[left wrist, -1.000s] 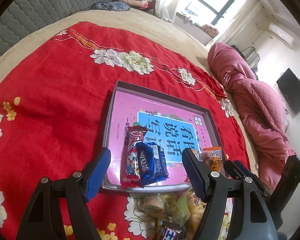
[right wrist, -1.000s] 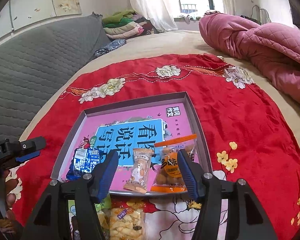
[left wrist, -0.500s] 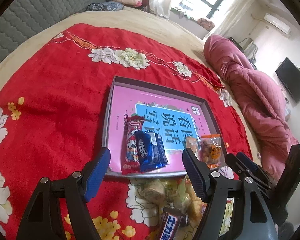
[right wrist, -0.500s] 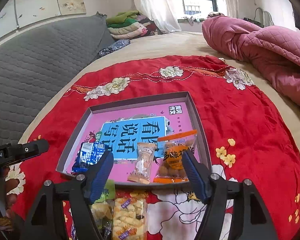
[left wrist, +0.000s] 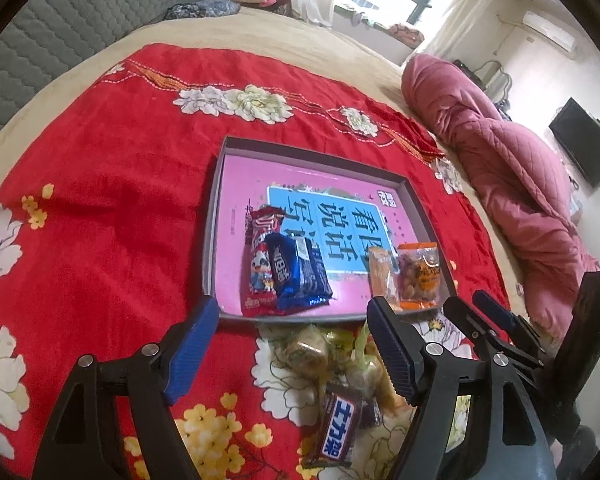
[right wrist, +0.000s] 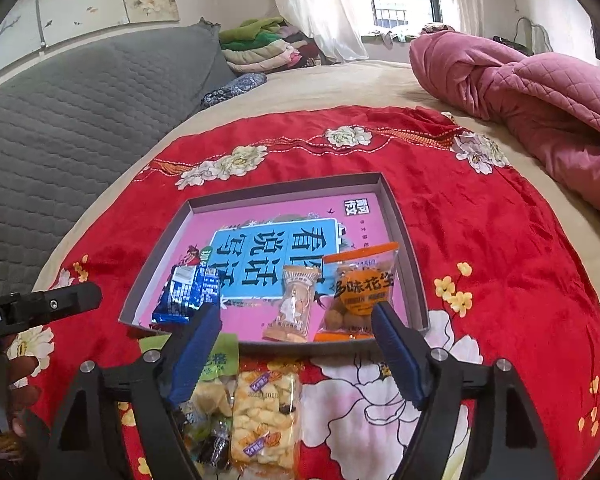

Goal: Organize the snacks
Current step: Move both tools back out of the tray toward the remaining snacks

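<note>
**Four snacks in the tray, a loose pile in front of it**

You are working over one bed (right wrist: pixel 340 84), with one red cloth (right wrist: pixel 480 240) spread across it and one pink quilt (right wrist: pixel 540 92) bunched at the far right.

One grey tray (left wrist: pixel 214 216) sits in the middle of the cloth, a pink book cover lining its floor. Count four snacks inside, all along its near edge: one red pack (left wrist: pixel 260 268) and one blue pack (left wrist: pixel 296 276) overlapping at the left, then one small tan packet (right wrist: pixel 294 308) and one orange peanut bag (right wrist: pixel 360 292) side by side at the right.

Outside the tray, just against its near wall, lies the loose pile. You can count one bag of pale puffs (right wrist: pixel 266 420), one green-labelled pack (right wrist: pixel 220 360), one brown bar (left wrist: pixel 334 432) and one gold-wrapped sweet (left wrist: pixel 306 352); the smaller wrapped pieces among them are too jumbled to count.

Your left gripper (left wrist: pixel 288 356) hovers above the pile, its jaws opening and already wide, pressing on nothing. Your right gripper (right wrist: pixel 296 356) hangs over the tray's near edge, its jaws opening too, with nothing gripped between them.
</note>
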Demonstrator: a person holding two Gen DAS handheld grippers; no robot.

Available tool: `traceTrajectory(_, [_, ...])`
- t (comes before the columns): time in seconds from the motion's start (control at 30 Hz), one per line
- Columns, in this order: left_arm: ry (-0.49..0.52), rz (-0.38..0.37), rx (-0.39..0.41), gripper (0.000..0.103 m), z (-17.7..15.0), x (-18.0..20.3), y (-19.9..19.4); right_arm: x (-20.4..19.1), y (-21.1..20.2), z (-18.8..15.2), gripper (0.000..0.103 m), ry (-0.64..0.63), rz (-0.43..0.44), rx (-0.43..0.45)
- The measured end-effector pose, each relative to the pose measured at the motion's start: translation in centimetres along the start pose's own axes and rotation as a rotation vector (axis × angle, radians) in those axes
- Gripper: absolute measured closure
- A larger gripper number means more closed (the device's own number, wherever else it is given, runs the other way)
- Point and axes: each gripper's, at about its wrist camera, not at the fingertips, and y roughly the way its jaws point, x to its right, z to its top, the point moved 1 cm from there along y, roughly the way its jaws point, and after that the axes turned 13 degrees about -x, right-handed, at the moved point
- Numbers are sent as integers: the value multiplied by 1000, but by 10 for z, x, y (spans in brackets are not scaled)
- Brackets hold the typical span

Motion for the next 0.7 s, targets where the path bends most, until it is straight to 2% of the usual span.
traceTrajectory(0.7, [40,11,-94,25,-32,5,6,-2,-9,-20,25,-18,-9,-35])
